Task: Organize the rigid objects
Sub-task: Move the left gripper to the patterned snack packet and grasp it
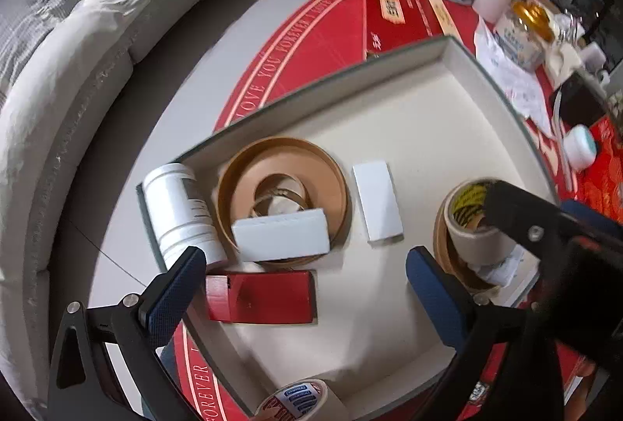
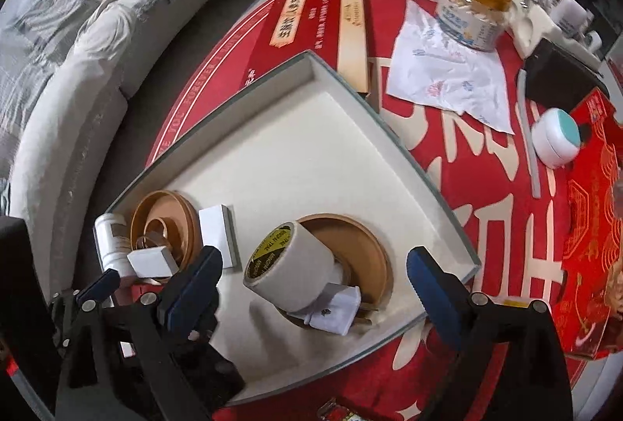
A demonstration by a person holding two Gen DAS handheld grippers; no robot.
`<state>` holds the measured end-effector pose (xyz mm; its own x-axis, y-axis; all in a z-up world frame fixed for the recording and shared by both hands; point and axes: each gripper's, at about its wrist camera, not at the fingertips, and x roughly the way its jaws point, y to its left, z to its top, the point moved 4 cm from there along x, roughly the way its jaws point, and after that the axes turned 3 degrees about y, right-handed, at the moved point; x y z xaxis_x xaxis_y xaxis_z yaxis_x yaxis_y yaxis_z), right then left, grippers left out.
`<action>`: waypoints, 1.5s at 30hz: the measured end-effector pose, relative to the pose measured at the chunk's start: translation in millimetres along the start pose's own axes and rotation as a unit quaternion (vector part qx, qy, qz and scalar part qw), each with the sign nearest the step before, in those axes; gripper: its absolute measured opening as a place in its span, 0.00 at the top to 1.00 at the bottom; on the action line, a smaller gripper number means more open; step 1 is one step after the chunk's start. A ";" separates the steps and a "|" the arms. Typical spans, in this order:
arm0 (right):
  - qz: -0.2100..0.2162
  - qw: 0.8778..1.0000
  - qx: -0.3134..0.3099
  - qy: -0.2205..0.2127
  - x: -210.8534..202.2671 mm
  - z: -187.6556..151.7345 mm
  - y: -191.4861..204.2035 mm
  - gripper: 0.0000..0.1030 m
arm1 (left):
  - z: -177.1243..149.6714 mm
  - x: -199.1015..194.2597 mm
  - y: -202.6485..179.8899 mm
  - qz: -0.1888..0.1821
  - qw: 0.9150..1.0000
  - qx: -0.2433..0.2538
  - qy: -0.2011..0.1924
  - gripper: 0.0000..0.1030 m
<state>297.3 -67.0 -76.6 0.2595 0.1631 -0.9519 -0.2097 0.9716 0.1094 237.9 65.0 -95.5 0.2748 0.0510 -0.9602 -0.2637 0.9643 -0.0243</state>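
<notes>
Shallow grey-edged tray [image 2: 436, 187], cream lining, set on a round worktop [image 2: 479, 187] under a red printed cloth; near corner overhangs toward the cameras.

Contents, left end, crowded against the left wall:
- white jar [image 1: 181, 212], lying on its side at the tray's left rim.
- brown round lid [image 1: 282, 199], upturned, with a smaller tape ring [image 1: 278, 193] inside; a white block [image 1: 282, 236] leans across its near rim.
- red box [image 1: 261, 296], just in front of the lid.
- flat white box [image 1: 377, 201], just right of the lid, apart from it.

Contents, right end:
- second brown round lid [image 2: 350, 257], upturned, near the tray's right edge.
- tape roll [image 2: 288, 265] with yellow-and-black label, tilted, resting on that lid's rim.
- small white plug-like item [image 2: 338, 308] under the roll's lower end.

Open room: far half of the tray bare to both far walls; a clear strip also between the two groups.

Outside the tray: another tape roll [image 1: 296, 399] at its near edge; white-and-teal pot [image 2: 557, 138] on the cloth, well apart to the right.

Left tool [image 1: 305, 273]: fingers spread wide above the red box, touching nothing.
Right tool [image 2: 313, 277]: fingers spread wide to either side of the tilted tape roll, pads clear of it.
</notes>
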 end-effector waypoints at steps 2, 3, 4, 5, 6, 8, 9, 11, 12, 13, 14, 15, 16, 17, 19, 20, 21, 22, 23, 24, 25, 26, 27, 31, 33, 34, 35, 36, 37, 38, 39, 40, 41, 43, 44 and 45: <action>0.004 1.000 0.007 -0.006 -5.6 1.6 -4.5 0.06 | 1.1 -5.0 4.4 -0.004 1.000 -0.006 -0.005 0.00; 0.004 1.000 0.011 -0.010 -8.6 2.3 -5.2 0.06 | 0.8 -8.2 6.5 -0.001 1.000 -0.006 -0.008 0.00; 0.005 1.000 0.015 -0.013 -13.0 2.6 -7.1 0.06 | -0.2 -11.5 8.7 0.001 1.000 -0.005 -0.011 0.00; 0.007 1.000 0.018 -0.016 -16.7 2.2 -8.6 0.06 | -1.3 -14.3 10.0 0.000 1.000 -0.004 -0.012 0.00; 0.010 1.000 0.020 -0.018 -20.8 1.0 -10.0 0.06 | -4.0 -15.9 9.0 -0.002 1.000 -0.004 -0.012 0.00; 0.013 0.999 0.022 -0.021 -27.6 -2.7 -13.3 0.06 | -9.8 -22.7 9.4 -0.012 1.000 0.000 -0.012 0.00; 0.013 0.999 0.022 -0.022 -31.1 -5.4 -15.7 0.06 | -13.8 -26.0 9.3 -0.015 1.000 0.002 -0.014 0.00; 0.014 0.999 0.027 -0.026 -38.5 -16.0 -23.2 0.06 | -23.1 -32.2 6.0 -0.020 1.000 0.012 -0.017 0.00; 0.015 0.999 0.030 -0.025 -40.3 -21.8 -27.6 0.06 | -28.3 -35.1 4.0 -0.022 0.999 0.018 -0.016 0.00; 0.016 0.999 0.035 -0.022 -41.4 -29.9 -33.1 0.06 | -33.7 -37.1 -0.5 -0.025 0.999 0.025 -0.016 0.00; 0.019 0.999 0.044 -0.019 -42.7 -39.6 -38.9 0.06 | -40.7 -39.7 -4.8 -0.028 0.999 0.034 -0.016 0.00; 0.022 0.998 0.052 -0.015 -42.8 -48.9 -44.5 0.06 | -46.9 -41.9 -9.2 -0.030 0.998 0.043 -0.016 0.00; 0.025 0.998 0.062 -0.008 -42.0 -61.9 -52.9 0.06 | -56.7 -45.1 -15.0 -0.034 0.998 0.056 -0.017 0.00; 0.025 0.997 0.070 -0.005 -41.5 -71.4 -59.1 0.06 | -65.5 -47.7 -20.9 -0.037 0.997 0.067 -0.018 0.00; 0.022 0.995 0.093 0.001 -39.3 -96.1 -75.9 0.06 | -80.9 -50.7 -33.4 -0.043 0.995 0.085 -0.018 0.00; 0.018 0.994 0.105 0.005 -37.3 -109.8 -85.7 0.06 | -90.8 -51.7 -41.0 -0.049 0.994 0.094 -0.017 0.00; 0.012 0.993 0.116 0.008 -35.5 -121.8 -94.3 0.06 | -99.3 -52.3 -49.1 -0.056 0.993 0.104 -0.016 0.00; 0.001 0.991 0.130 0.011 -33.4 -137.6 -105.3 0.06 | -110.9 -52.1 -58.6 -0.062 0.991 0.118 -0.015 0.00; -0.004 0.990 0.140 0.014 -31.5 -149.4 -113.8 0.06 | -118.5 -51.2 -65.1 -0.064 0.990 0.128 -0.015 0.00; -0.008 0.988 0.152 0.018 -29.2 -163.4 -123.5 0.06 | -126.6 -49.2 -74.0 -0.066 0.988 0.141 -0.014 0.00; -0.008 0.987 0.161 0.021 -28.1 -172.5 -130.8 0.06 | -135.0 -46.2 -84.1 -0.067 0.986 0.155 -0.012 0.00; -0.006 0.984 0.175 0.026 -26.3 -186.2 -139.4 0.06 | -140.3 -43.8 -91.8 -0.066 0.984 0.165 -0.012 0.00; -0.003 0.982 0.184 0.030 -24.8 -195.7 -145.2 0.06 | -144.7 -41.2 -99.4 -0.063 0.982 0.176 -0.015 0.00; 0.003 0.972 0.231 0.044 -19.3 -235.8 -170.5 0.06 | -150.9 -29.0 -123.7 -0.043 0.976 0.210 -0.037 0.00; 0.019 0.968 0.246 0.037 -20.3 -245.3 -179.2 0.06 | -152.2 -19.6 -132.2 -0.032 0.973 0.227 -0.035 0.00; 0.017 0.969 0.244 0.034 -22.7 -246.2 -180.9 0.06 | -151.7 -15.4 -133.5 -0.029 0.971 0.233 -0.035 0.00; 0.011 0.970 0.242 0.035 -24.0 -246.3 -182.1 0.06 | -151.3 -10.6 -136.2 -0.025 0.970 0.239 -0.033 0.00; 0.010 0.971 0.238 0.034 -25.2 -245.8 -182.9 0.06 | -151.2 -6.4 -138.5 -0.026 0.969 0.243 -0.031 0.00; 0.012 0.972 0.233 0.031 -26.7 -244.9 -183.4 0.06 | -152.1 -2.6 -140.3 -0.030 0.968 0.247 -0.028 0.00; 0.011 0.973 0.229 0.029 -28.3 -244.4 -183.4 0.06 | -152.3 0.5 -142.3 -0.031 0.967 0.251 -0.026 0.00; 0.011 0.974 0.226 0.027 -29.2 -244.1 -183.4 0.06 | -153.1 3.2 -144.3 -0.029 0.966 0.257 -0.025 0.00; 0.013 0.974 0.226 0.027 -29.5 -242.6 -183.8 0.06 | -154.1 5.1 -146.2 -0.027 0.964 0.264 -0.025 0.00; 0.016 0.973 0.228 0.027 -29.9 -242.4 -185.3 0.06 | -154.0 4.7 -147.6 -0.031 0.962 0.268 -0.033 0.00; 0.022 0.972 0.230 0.028 -28.5 -240.2 -186.2 0.06 | -154.3 4.8 -149.9 -0.034 0.959 0.278 -0.038 0.00; 0.023 0.972 0.230 0.028 -27.8 -239.6 -186.5 0.06 | -154.0 5.1 -150.7 -0.038 0.958 0.282 -0.041 0.00; 0.022 0.973 0.228 0.028 -27.3 -239.2 -186.9 0.06 | -153.6 5.9 -150.4 -0.045 0.957 0.283 -0.043 0.00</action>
<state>103.9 -294.0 -139.4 0.2060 0.2087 -0.9560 0.2247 0.9408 0.2538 137.2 -119.6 -140.3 0.3550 -0.0410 -0.9340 0.3004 0.9511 0.0724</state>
